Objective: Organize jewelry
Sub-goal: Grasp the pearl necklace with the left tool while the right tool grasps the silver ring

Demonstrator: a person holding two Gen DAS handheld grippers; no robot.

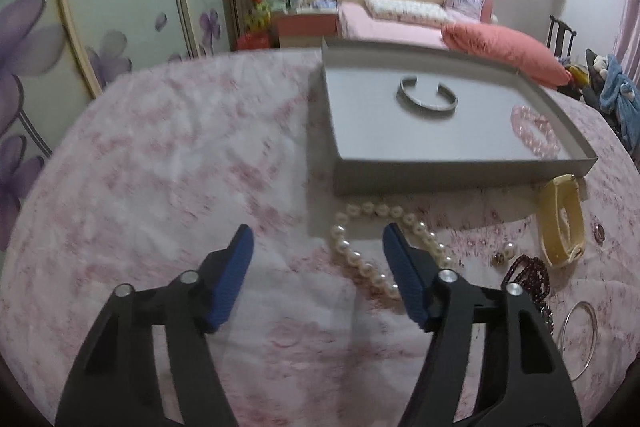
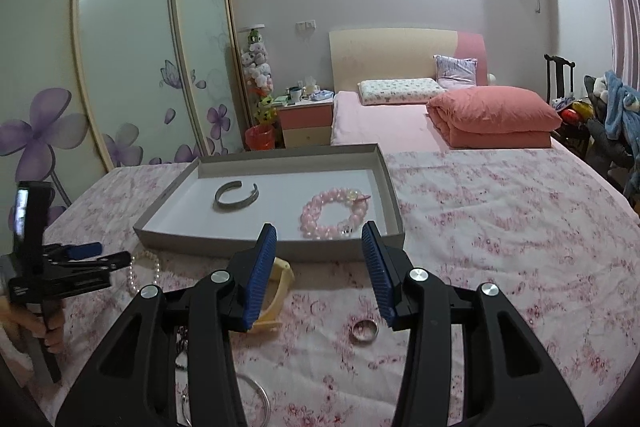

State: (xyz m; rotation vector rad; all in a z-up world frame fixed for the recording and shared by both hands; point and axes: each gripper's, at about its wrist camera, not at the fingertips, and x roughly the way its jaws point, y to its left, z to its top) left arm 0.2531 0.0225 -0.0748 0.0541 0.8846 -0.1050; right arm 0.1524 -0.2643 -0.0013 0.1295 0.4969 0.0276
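**Jewelry: two pieces in the tray, the rest loose on the bedspread**

Jewelry is split between a shallow grey tray [image 2: 344,247] and the pink floral bedspread [image 2: 500,227] on which the tray rests. Inside the tray lie a silver cuff bangle [image 2: 236,195], toward its left, and a pink bead bracelet [image 2: 334,213], toward its right near corner. The two lie apart from each other.

Outside the tray, along its near wall, a pearl necklace [image 1: 372,251] lies on the bedspread, with one end close to the wall. To its right a cream-coloured band [image 1: 562,223] lies just off the tray's near right corner; whether it touches the tray cannot be told. Nearer still are a dark red bead strand [image 1: 528,275], two small earrings [image 1: 504,254], and a thin silver hoop bangle [image 1: 580,339]. A silver ring [image 2: 363,331] lies alone on the bedspread, near the right tongs.

Left gripper [image 1: 318,239]: jaws spread wide, nothing between them. It hovers over the bedspread with its right finger crossing above the pearl necklace; contact cannot be confirmed.

Right gripper [image 2: 320,237]: jaws spread wide, nothing between them. It is aimed at the tray's near wall, with the cream-coloured band partly behind its left finger.
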